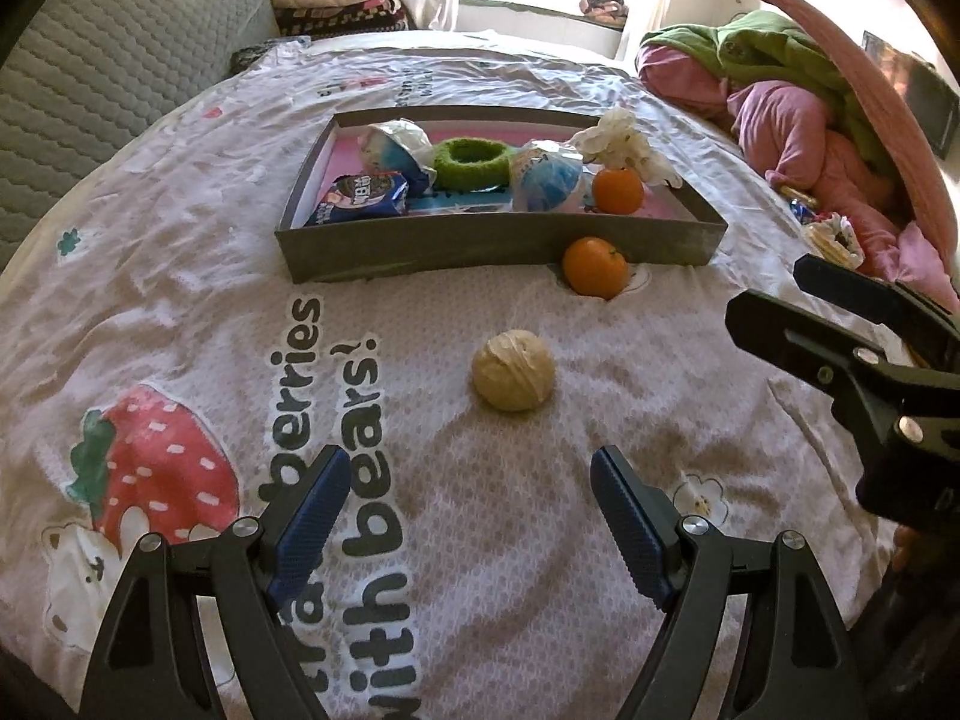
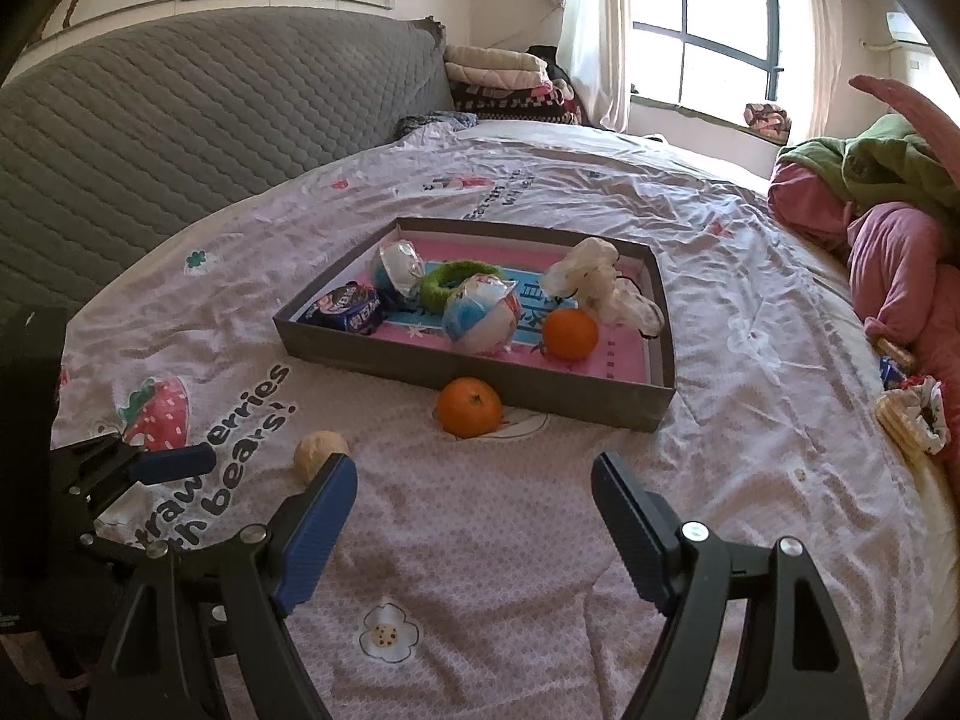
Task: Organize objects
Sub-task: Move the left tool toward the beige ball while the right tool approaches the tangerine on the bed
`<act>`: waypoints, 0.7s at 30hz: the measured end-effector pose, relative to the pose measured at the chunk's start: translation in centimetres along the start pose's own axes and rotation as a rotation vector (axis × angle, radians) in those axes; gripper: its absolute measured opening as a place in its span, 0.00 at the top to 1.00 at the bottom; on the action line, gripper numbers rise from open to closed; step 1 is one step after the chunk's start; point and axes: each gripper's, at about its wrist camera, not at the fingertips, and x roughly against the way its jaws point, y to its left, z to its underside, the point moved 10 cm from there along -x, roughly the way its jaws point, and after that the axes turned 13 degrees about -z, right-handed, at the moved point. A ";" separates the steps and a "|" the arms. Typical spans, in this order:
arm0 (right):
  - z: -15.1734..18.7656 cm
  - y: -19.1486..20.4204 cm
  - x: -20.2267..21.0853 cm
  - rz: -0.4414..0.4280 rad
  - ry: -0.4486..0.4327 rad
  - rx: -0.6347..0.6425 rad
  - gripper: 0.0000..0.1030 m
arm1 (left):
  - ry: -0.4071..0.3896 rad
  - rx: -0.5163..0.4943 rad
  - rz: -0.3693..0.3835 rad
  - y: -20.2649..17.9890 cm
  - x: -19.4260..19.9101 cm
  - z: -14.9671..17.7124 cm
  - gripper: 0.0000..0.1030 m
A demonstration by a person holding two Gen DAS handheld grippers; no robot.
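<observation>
Loose objects are waiting on the bed's printed sheet (image 1: 180, 276): a beige wound-fibre ball (image 1: 513, 369) is lying out toward the near edge of the bed, and a round orange tangerine (image 1: 594, 267) is resting just against the outside of the near wall of the shallow grey cardboard tray (image 1: 420, 243). Inside the tray are sitting a second tangerine (image 1: 618, 190), a green fuzzy ring (image 1: 471, 157), two blue-and-white wrapped balls (image 1: 549, 183), a dark blue snack packet (image 1: 363, 198) and a white crumpled flower-like piece (image 1: 621, 141).

The left claw (image 1: 468, 516) is hovering released, its blue pads spread wide, lined up on the beige ball just ahead. The right claw (image 2: 474, 525) is likewise released and empty, facing the tangerine outside the tray.

Judging by the alignment, the ball looks like the step in hand. Doing it well probably means coming down so the pads are straddling the ball's widest part, closing gently since the soft bedding may be letting it roll, and lifting clear of the tray wall before setting it in a free patch near the tray's left side.
</observation>
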 end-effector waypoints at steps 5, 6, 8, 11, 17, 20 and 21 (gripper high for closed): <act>0.0 -0.1 -0.8 -0.003 0.009 0.000 0.22 | -0.003 -0.003 0.000 -0.2 -0.7 -0.4 0.19; 0.0 -0.1 -0.9 -0.004 0.010 -0.001 0.22 | -0.005 -0.004 -0.003 -0.1 -0.9 -0.6 0.19; 0.0 -0.1 -1.3 -0.006 0.016 -0.002 0.22 | -0.001 -0.001 0.001 -0.1 -1.3 -0.9 0.19; 0.0 -0.3 -1.8 -0.003 0.023 -0.002 0.22 | 0.003 0.002 0.001 0.0 -1.9 -1.0 0.20; -0.2 -0.7 -2.8 0.003 0.036 -0.004 0.22 | 0.000 -0.003 -0.003 0.0 -2.6 -1.3 0.21; -0.3 -0.9 -3.4 0.005 0.042 -0.005 0.22 | -0.003 -0.002 -0.003 0.0 -2.9 -1.5 0.21; -0.3 -1.0 -3.6 0.007 0.043 -0.004 0.22 | -0.002 -0.001 -0.001 0.0 -3.0 -1.6 0.21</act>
